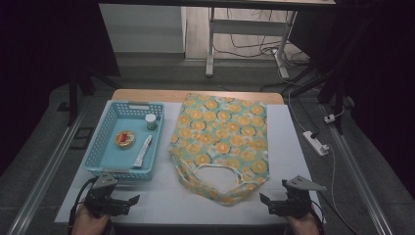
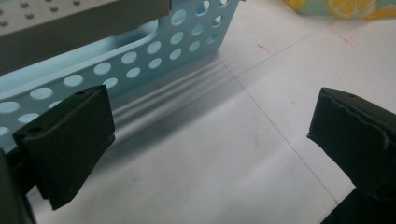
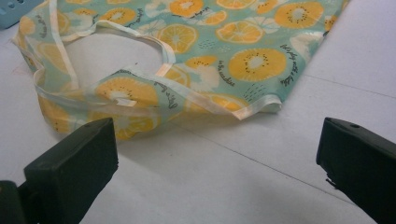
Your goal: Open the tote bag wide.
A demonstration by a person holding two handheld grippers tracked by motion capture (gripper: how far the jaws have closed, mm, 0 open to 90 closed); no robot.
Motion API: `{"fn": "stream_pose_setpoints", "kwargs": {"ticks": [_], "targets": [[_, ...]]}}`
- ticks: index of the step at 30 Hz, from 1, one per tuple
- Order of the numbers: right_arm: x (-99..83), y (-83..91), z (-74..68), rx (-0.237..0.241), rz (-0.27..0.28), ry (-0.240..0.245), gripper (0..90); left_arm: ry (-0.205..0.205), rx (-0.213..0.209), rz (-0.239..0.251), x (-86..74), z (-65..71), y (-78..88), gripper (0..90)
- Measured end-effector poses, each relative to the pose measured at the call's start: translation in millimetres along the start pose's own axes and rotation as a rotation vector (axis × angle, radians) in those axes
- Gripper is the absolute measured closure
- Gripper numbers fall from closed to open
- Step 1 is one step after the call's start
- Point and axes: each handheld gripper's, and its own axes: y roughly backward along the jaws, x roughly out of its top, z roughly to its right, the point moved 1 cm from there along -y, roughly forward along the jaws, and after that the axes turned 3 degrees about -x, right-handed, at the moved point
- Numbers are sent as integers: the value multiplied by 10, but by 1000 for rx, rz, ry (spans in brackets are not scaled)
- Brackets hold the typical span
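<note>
Writing on teal orange-slice-print fabric bag (image 3: 187,60) too small to read. Lies mid-tabletop beside perforated light-blue plastic basket (image 1: 98,147). Left gripper (image 1: 115,203) and right gripper (image 1: 281,203) near front edge, jaws spread, empty.

From above I see a blue basket (image 1: 100,147) on the left of the table (image 1: 293,161), holding a small jar (image 1: 151,121), a round tin (image 1: 125,139) and a tube (image 1: 143,151). Just beside it lies a flat fruit-print bag (image 1: 220,142), handles toward me. My left gripper (image 1: 117,201) and right gripper (image 1: 275,203) rest at the near edge, fingers spread apart.
</note>
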Motion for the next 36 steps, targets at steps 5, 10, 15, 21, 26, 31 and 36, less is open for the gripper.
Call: {"fn": "stream_pose_setpoints", "kwargs": {"ticks": [5,10,15,21,26,31,36], "targets": [[2,-10,-13,9,-7,16,0,9,-8,16,-5,-20,13,1],[6,-28,-24,15,-26,27,0,-7,-10,-12,6,-6,-18,1],[6,-37,-37,16,-29,40,0,-10,-12,-22,8,0,-25,0],[9,-39,-45,20,-34,52,0,-6,-24,-15,6,-9,-21,0],[10,-43,-45,17,-37,52,0,-11,-25,-15,5,-7,-21,0],[12,-46,-43,16,-42,54,0,-12,-27,-18,7,-5,-24,0],[14,-47,-41,22,-38,46,0,-11,-31,-18,6,-8,-24,0]]}}
